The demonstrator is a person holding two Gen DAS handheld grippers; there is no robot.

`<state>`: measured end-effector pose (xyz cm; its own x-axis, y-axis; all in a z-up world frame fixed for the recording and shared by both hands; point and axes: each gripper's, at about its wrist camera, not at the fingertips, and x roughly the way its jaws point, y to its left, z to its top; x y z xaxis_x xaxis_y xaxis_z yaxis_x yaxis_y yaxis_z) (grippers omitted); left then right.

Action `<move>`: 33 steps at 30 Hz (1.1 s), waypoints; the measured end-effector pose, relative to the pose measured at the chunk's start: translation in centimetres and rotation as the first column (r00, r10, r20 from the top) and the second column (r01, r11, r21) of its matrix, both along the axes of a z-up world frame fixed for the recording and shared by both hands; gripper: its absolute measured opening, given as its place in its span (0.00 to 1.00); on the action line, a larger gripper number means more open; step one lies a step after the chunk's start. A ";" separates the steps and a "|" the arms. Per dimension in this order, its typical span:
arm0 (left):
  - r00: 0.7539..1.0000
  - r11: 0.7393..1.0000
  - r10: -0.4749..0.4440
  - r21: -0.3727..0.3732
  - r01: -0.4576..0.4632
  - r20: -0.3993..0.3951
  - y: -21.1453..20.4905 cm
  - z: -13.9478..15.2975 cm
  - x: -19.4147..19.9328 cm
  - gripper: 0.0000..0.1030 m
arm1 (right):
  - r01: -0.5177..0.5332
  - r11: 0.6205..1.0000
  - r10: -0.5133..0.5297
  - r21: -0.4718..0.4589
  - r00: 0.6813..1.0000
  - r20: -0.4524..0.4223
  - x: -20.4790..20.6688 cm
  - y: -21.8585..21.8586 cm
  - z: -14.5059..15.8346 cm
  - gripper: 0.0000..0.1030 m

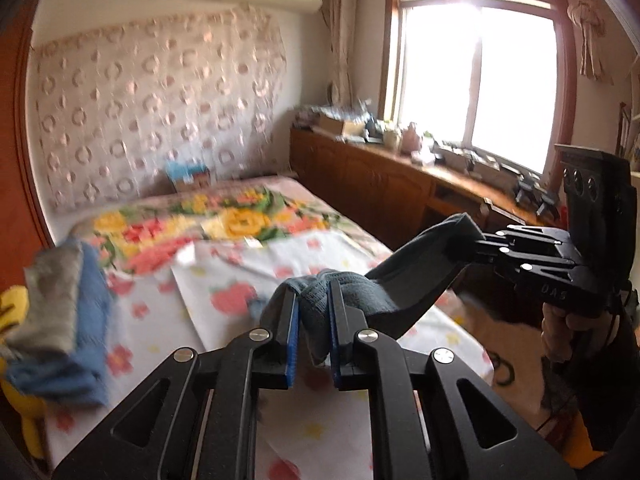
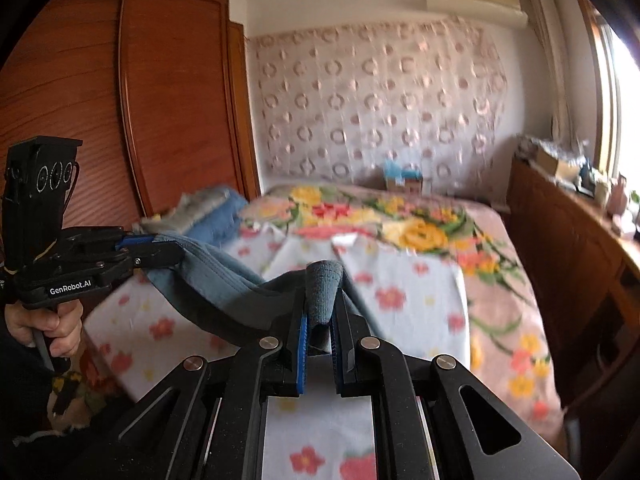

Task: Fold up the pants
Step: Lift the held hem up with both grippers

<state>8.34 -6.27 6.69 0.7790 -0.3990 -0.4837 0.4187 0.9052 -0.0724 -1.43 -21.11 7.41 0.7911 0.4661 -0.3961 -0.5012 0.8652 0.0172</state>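
Your left hand-held gripper [image 1: 314,312] and right hand-held gripper [image 2: 322,320] each clamp an end of the grey pants [image 2: 224,292], stretched between them, long axis side-to-side, above the bed [image 2: 420,292].

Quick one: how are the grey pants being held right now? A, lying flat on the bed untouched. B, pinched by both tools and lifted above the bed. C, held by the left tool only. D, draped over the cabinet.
B: the left tool and right tool each clamp the pants, which hang between them above the bed.
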 end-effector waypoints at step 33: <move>0.984 0.989 0.147 0.019 -0.145 -0.102 5.5 -6.4 -0.2 0.13 | -0.126 0.988 0.115 -0.084 0.985 -0.128 8.9 7.1 -5.8 0.09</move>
<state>8.14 -0.79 0.31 0.7743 -0.2786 -0.5682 0.2729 0.9571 -0.0974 7.43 -13.98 1.57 0.6740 0.5127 -0.5318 -0.6010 0.7992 0.0089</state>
